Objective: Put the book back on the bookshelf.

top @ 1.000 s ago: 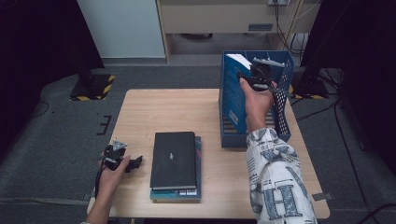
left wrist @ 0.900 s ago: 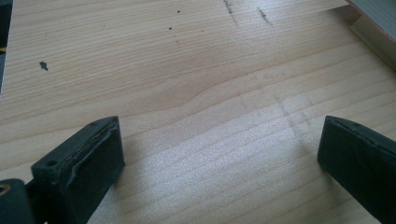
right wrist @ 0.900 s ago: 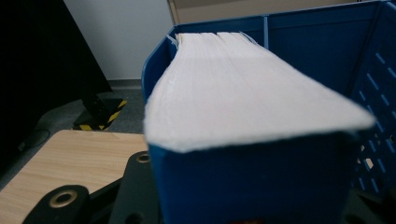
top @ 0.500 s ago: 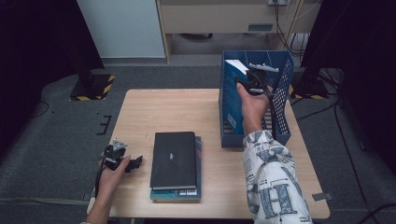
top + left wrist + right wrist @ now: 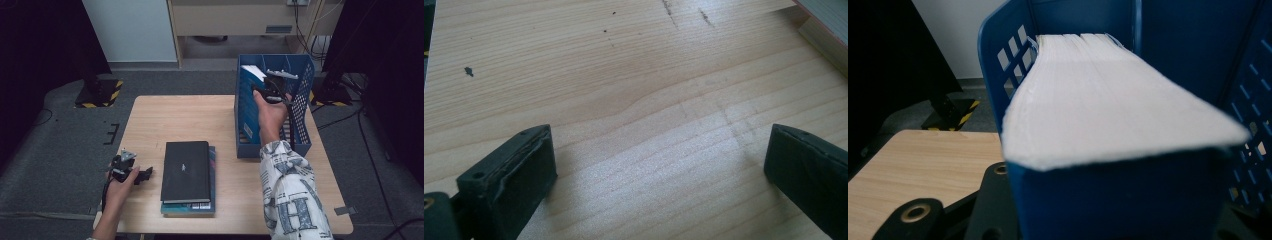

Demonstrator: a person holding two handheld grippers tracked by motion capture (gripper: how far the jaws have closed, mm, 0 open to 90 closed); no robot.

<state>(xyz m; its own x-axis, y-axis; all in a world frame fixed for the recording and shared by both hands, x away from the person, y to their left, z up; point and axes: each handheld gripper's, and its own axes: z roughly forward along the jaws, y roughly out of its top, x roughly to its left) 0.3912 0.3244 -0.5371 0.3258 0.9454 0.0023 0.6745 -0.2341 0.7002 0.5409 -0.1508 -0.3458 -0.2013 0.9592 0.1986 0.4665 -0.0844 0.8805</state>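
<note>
Blue book clamped in right gripper — inside blue rack.

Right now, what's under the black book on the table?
A teal book lies under the black book, showing along its right and near edges. Its cover is hidden, and anything lower cannot be seen.

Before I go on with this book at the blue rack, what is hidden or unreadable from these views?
- Right gripper: in the right gripper view the blue book covers the pads, so their contact is unseen.
- Blue rack: in the high view the hand and book hide the slot floor, so whether the book has bottomed out is unknown.
- Book stack: titles too small in the high view.
- Left gripper: open over bare table; stack cut off by the top right edge.
</note>
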